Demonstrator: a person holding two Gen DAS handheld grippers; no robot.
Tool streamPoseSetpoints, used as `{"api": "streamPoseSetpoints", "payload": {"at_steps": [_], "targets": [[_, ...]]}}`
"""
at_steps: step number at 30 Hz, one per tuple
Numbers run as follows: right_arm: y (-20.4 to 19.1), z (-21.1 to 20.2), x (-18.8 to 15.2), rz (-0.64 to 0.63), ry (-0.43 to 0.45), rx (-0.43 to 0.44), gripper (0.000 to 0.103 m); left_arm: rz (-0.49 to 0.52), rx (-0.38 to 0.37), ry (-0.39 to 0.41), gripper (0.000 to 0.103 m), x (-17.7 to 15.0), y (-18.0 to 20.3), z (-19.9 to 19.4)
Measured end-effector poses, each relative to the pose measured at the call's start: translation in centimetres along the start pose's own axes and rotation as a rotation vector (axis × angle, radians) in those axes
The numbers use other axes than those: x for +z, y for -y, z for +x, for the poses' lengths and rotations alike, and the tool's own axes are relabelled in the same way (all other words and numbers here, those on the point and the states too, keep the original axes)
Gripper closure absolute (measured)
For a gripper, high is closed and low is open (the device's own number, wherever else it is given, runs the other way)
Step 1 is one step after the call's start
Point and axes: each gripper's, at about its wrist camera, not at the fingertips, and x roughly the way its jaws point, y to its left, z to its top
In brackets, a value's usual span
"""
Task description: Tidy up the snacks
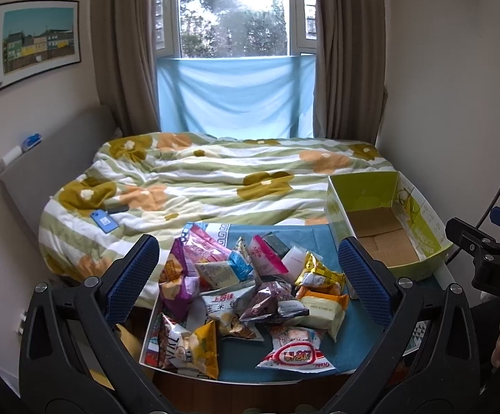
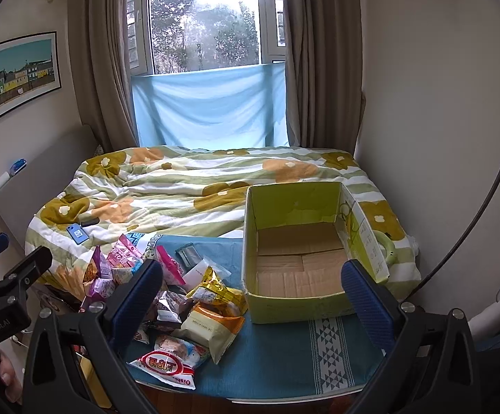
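A heap of snack packets [image 1: 246,289] lies on a blue cloth [image 1: 346,345] over a small table; the same snack packets [image 2: 181,296] fill the lower left of the right wrist view. An empty green cardboard box [image 2: 298,252] stands to their right, and the box [image 1: 388,220] shows at the right in the left wrist view. My left gripper [image 1: 250,276] hangs open above the heap, holding nothing. My right gripper [image 2: 253,293] is open too, between the heap and the box, with nothing in it.
Behind the table a bed with a flowered duvet [image 1: 215,179] carries a blue phone [image 1: 105,220]. A curtained window [image 1: 236,17] is at the back. A wall [image 2: 440,103] and a black cable [image 2: 484,207] stand on the right.
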Motion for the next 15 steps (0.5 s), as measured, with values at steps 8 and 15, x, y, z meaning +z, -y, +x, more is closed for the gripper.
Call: {"api": "streamPoseSetpoints", "payload": {"at_steps": [8, 15], "targets": [[0.2, -0.5, 0.2, -0.007, 0.007, 0.009, 0.0, -0.02, 0.009, -0.005, 0.001, 0.4, -0.4, -0.5], [0.2, 0.1, 0.4, -0.051, -0.034, 0.052, 0.0, -0.096, 0.103, -0.075, 0.001, -0.4, -3.6, -0.9]]}}
